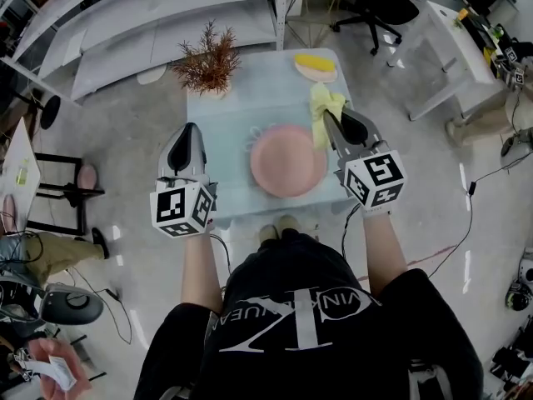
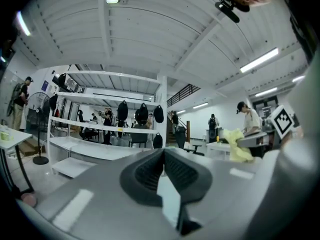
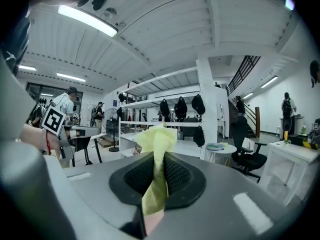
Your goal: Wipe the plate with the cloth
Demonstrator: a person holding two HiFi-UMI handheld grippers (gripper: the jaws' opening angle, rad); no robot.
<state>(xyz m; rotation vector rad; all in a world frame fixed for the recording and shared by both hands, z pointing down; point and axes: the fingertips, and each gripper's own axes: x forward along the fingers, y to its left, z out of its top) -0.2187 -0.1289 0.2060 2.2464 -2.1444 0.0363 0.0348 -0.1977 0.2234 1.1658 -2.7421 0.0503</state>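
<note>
Jaws of right gripper point(image 3: 159, 176) pinched on yellow cloth point(image 3: 156, 136), held over worktop point(image 1: 223, 127) nr right edge. Soft, light, floppy; prob. best bunched as pad. Left gripper point(image 2: 164, 170) closed, empty. Pink plate point(image 1: 287, 161) flat nr front edge: rigid, likely breakable, may slide when pressed.

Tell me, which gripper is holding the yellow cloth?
The right gripper: the yellow cloth is pinched between its jaws; the left gripper is shut on nothing.

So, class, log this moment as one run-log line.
right gripper: shut on crumpled yellow cloth | left gripper: shut, empty | round pink plate: on pale table
</note>
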